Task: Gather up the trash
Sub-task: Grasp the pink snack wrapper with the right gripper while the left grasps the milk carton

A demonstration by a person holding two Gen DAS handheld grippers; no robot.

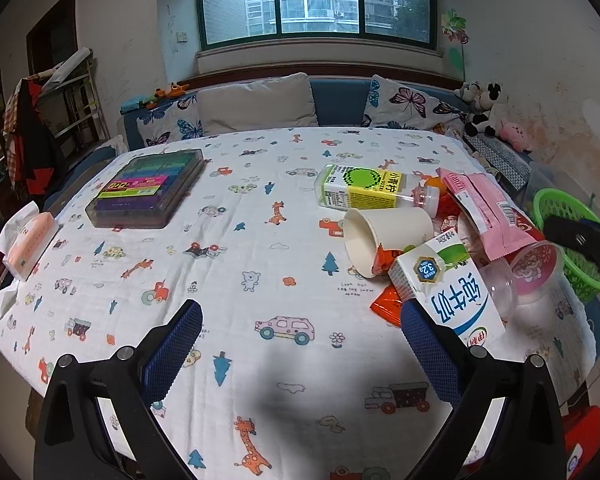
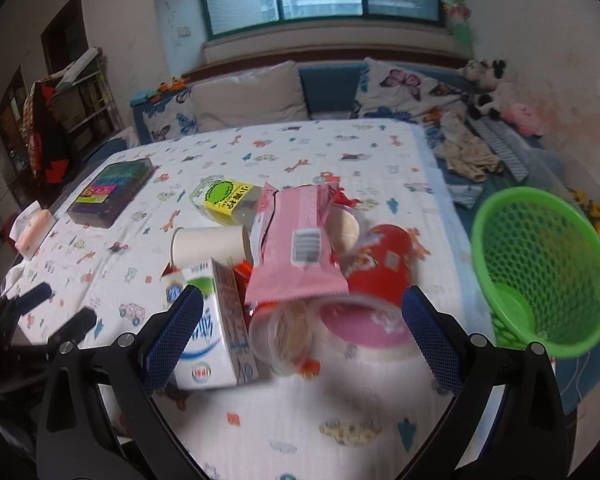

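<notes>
A heap of trash lies on the patterned tablecloth: a milk carton point(image 1: 456, 296) point(image 2: 216, 320), a white paper cup point(image 1: 380, 236) point(image 2: 208, 246), a lime drink bottle point(image 1: 368, 188) point(image 2: 224, 200), a pink wrapper point(image 1: 484, 208) point(image 2: 296, 252), a clear plastic cup point(image 2: 284, 336) point(image 1: 500, 284) and a pink-lidded cup point(image 2: 360, 320). A green basket point(image 2: 540, 268) point(image 1: 568, 236) stands off the table's right edge. My left gripper point(image 1: 300, 352) is open and empty, left of the carton. My right gripper point(image 2: 300, 340) is open and empty, with the clear cup between its fingers.
A box of coloured pens point(image 1: 148, 188) and a tissue pack point(image 1: 28, 244) lie on the table's left side. A sofa with cushions point(image 1: 260, 104) stands behind the table. A red snack cup point(image 2: 384, 260) and orange wrappers point(image 1: 388, 304) lie in the heap.
</notes>
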